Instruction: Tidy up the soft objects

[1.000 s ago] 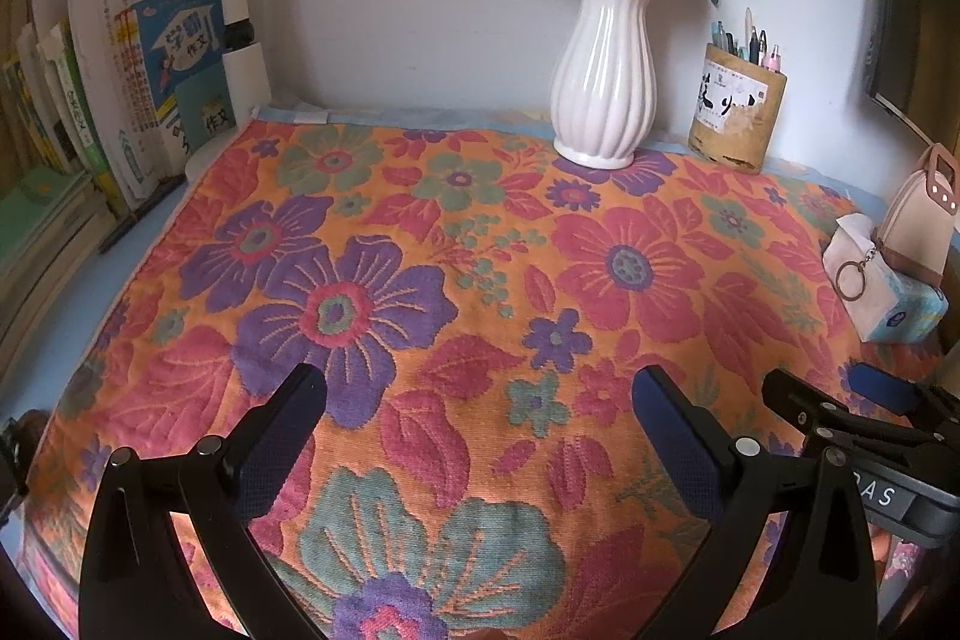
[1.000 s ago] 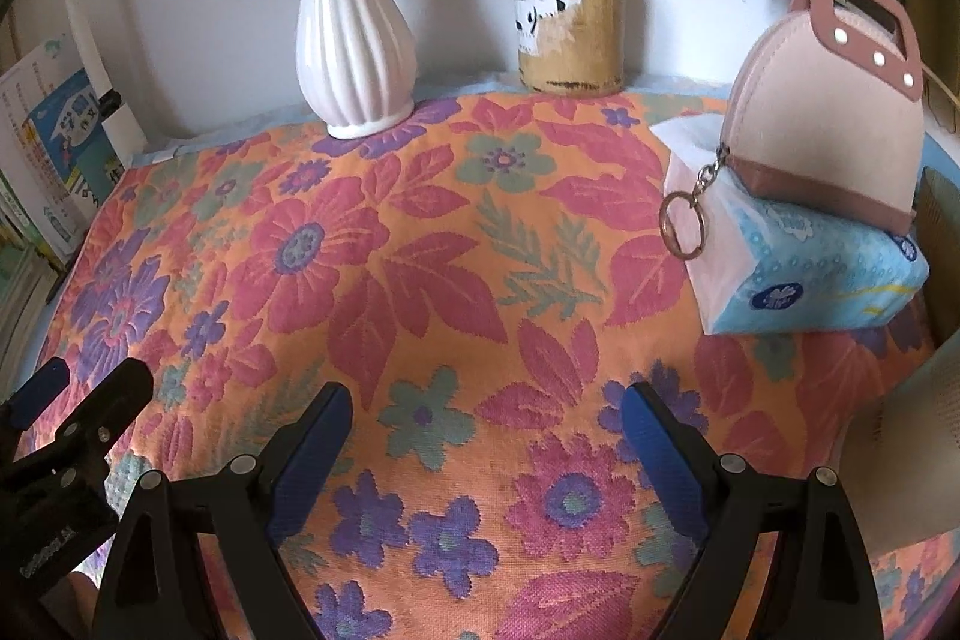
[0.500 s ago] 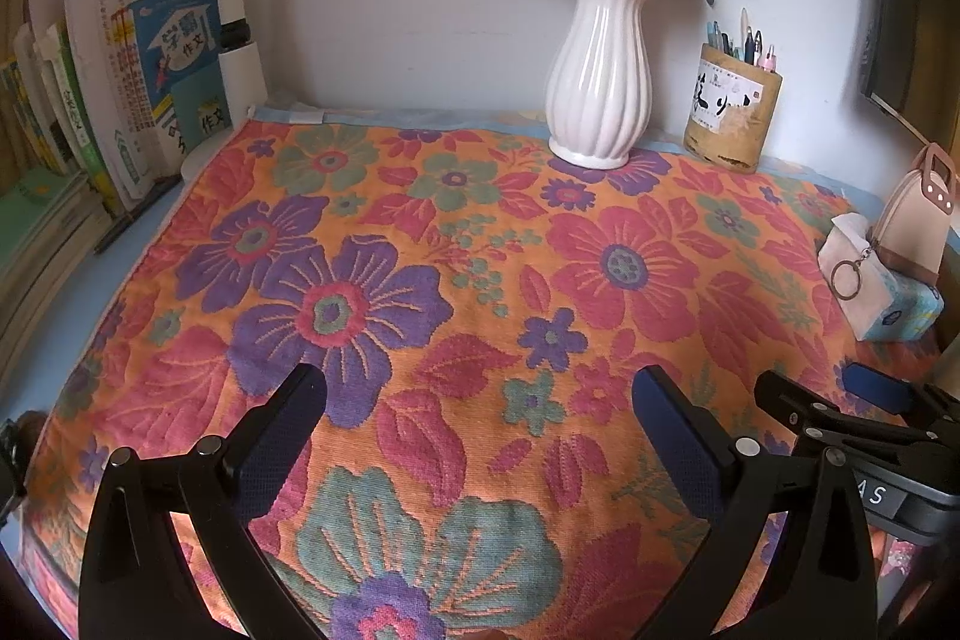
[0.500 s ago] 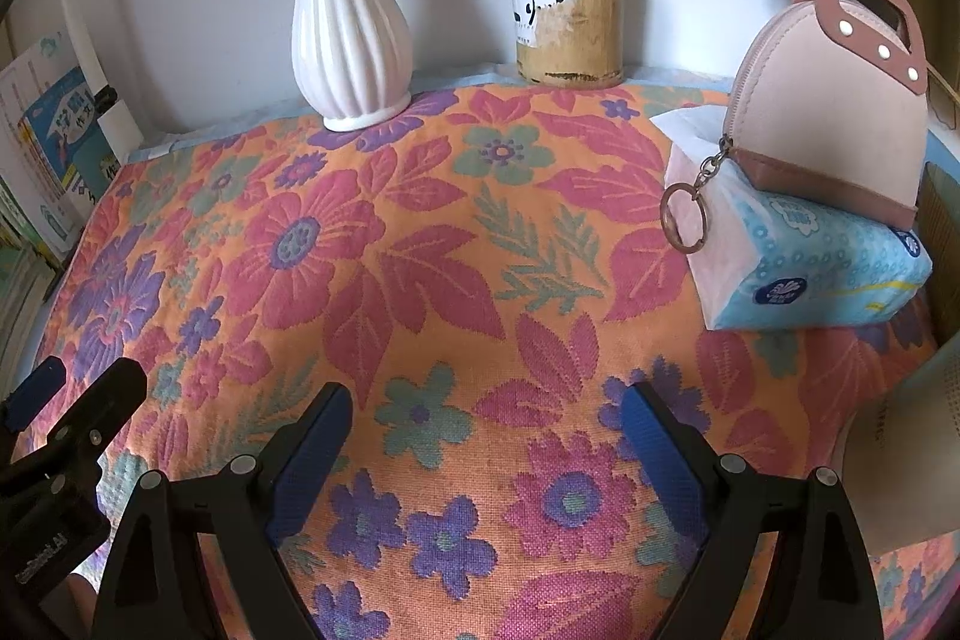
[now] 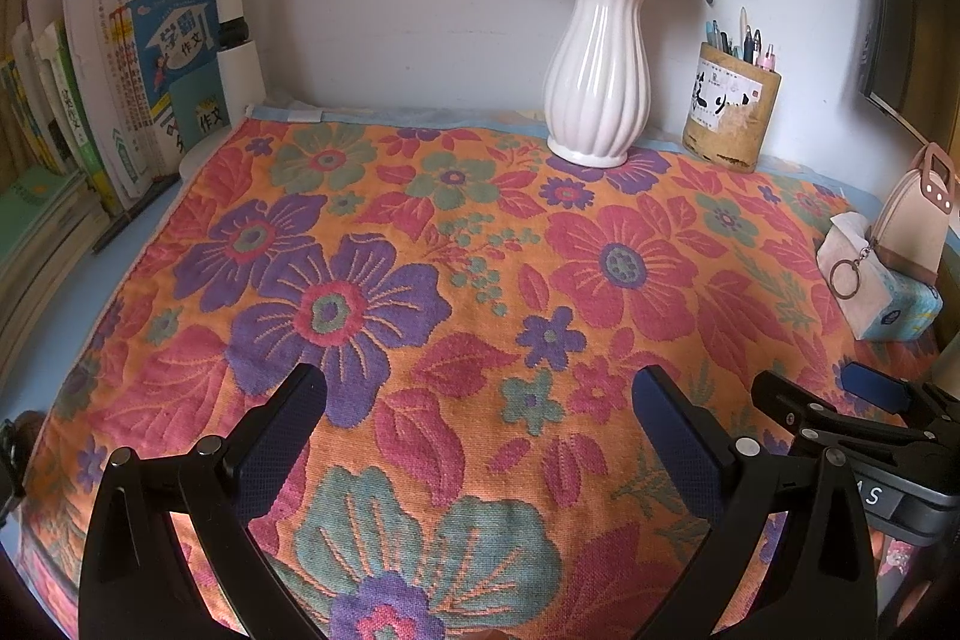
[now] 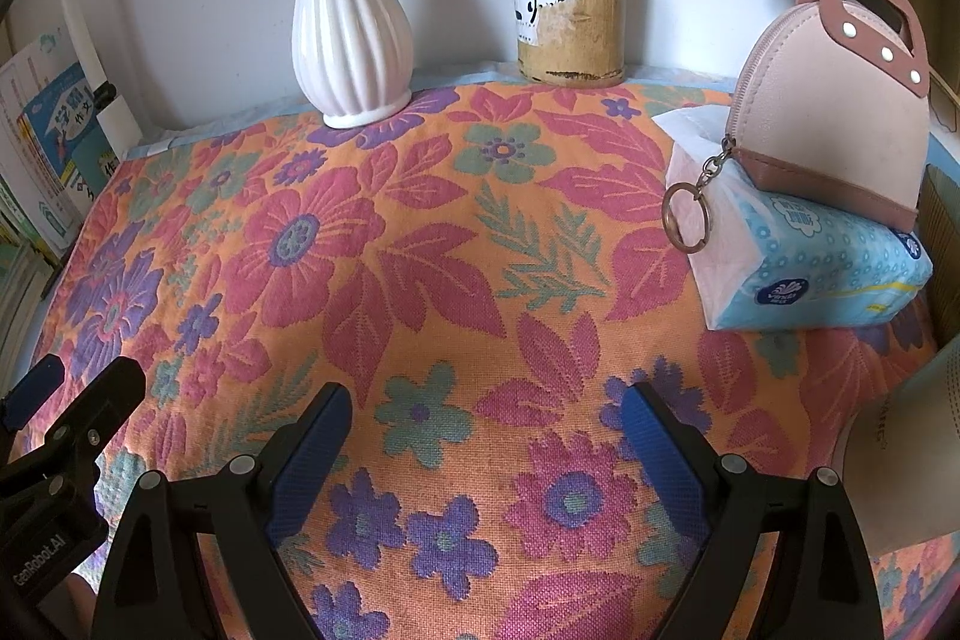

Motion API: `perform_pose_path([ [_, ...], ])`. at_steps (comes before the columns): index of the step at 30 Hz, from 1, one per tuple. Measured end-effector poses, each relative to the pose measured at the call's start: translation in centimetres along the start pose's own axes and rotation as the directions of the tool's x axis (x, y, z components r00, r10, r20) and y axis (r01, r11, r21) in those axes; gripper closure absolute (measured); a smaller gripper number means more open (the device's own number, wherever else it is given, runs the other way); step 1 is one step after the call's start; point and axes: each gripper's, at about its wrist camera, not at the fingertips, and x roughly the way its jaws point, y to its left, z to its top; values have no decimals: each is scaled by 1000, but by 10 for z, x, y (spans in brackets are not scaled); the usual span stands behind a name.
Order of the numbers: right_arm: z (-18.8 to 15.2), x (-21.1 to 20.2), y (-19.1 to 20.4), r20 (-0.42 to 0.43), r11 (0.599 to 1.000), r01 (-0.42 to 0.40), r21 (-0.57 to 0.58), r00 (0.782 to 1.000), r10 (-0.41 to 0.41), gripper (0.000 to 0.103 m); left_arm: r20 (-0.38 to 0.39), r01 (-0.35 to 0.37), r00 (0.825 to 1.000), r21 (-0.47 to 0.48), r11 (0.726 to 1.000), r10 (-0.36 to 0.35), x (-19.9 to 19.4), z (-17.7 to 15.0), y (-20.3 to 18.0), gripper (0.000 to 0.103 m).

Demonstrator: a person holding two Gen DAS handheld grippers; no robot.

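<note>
A flowered orange, pink and purple cloth (image 5: 480,250) (image 6: 420,250) lies spread flat over the desk. My left gripper (image 5: 480,388) hovers open over the cloth's near part, with nothing between its blue pads. My right gripper (image 6: 486,400) stands open the same way further right, also with nothing between its pads. Each shows at the edge of the other's view: the right gripper (image 5: 840,400) and the left gripper (image 6: 60,388). A blue tissue pack (image 6: 810,268) (image 5: 894,304) rests on the cloth's right side. A beige pouch (image 6: 828,112) (image 5: 906,226) with a key ring sits on top of it.
A white vase (image 5: 600,82) (image 6: 351,28) of blue flowers stands on the cloth's far edge. Beside it is a pen holder (image 5: 729,112) (image 6: 567,22). Books (image 5: 120,100) line the left side. A dark screen (image 5: 888,10) hangs at the right. A white object (image 6: 900,460) lies at the near right.
</note>
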Motion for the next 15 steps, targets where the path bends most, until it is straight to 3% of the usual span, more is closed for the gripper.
perform_pose_path([
  [15,0,0,-1,2,1000,11,6,1000,-11,12,-1,2,1000,-2,1000,-2,0,0,1,1],
])
